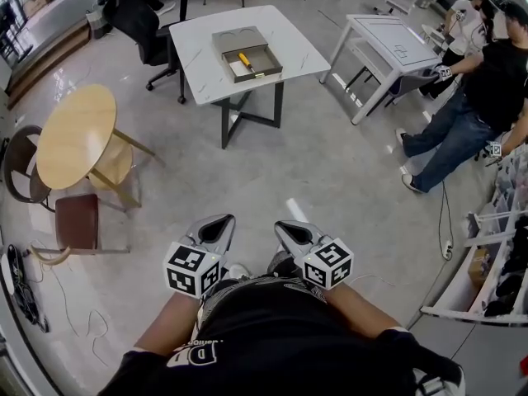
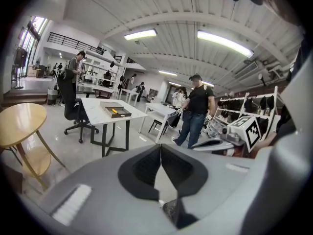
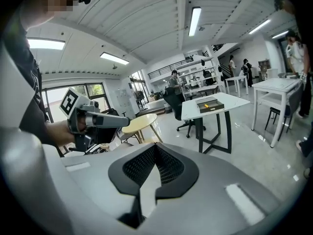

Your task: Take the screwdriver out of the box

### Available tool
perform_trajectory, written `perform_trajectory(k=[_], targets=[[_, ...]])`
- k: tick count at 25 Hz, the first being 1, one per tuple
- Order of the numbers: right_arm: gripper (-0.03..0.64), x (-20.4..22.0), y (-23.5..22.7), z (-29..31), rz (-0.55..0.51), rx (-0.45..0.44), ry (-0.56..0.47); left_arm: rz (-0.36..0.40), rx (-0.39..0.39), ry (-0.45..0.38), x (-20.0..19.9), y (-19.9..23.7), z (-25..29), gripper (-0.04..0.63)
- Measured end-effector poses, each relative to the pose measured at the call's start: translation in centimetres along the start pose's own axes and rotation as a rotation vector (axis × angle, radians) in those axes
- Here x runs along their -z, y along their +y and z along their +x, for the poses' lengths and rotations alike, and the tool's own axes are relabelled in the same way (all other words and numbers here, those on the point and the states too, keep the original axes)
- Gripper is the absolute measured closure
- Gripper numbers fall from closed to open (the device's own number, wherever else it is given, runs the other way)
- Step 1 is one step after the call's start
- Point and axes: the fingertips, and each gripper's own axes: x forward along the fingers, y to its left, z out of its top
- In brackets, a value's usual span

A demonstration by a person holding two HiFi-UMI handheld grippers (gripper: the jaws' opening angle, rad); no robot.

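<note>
A yellow-handled screwdriver [image 1: 246, 62] lies inside an open grey box [image 1: 266, 59] on a white marble-top table [image 1: 202, 56], far ahead of me across the floor. In the left gripper view the box [image 2: 121, 114] and screwdriver [image 2: 114, 111] are small and distant; the right gripper view shows the same box [image 3: 213, 107] and screwdriver [image 3: 206, 105]. My left gripper [image 1: 218, 222] and right gripper [image 1: 289, 228] are held side by side close to my body, far from the table. Both have their jaws shut with nothing between them, seen again on the left gripper [image 2: 160, 147] and the right gripper [image 3: 155, 147].
A round wooden table [image 1: 74, 134] and a brown chair [image 1: 77, 221] stand at the left. A black office chair [image 1: 136, 15] sits behind the box's table. A second white table [image 1: 388, 44], a person in black [image 1: 495, 81] and a shelf rack [image 1: 487, 262] are at the right.
</note>
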Motion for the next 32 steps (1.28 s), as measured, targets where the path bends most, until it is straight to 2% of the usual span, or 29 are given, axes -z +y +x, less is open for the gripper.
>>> perform_trajectory(k=[11, 18, 26, 32], targets=[[0.616, -1.5, -2.2, 1.9, 0.006, 0.001, -0.008, -0.025, -0.019, -0.012, -0.9, 1.5, 1.6, 0.535], [0.615, -4.8, -6.9, 4.5, 0.009, -0.002, -0.025, -0.031, -0.048, -0.008, -3.6, 3.5, 5.1, 0.535], [0.615, -9.1, -14.2, 7.4, 0.013, -0.009, -0.035, -0.022, -0.060, -0.012, -8.6, 5.7, 12.0, 0.535], [0.617, -11.4, -18.6, 9.2, 0.006, -0.039, -0.026, -0.024, -0.090, -0.001, -10.9, 7.2, 16.3, 0.535]])
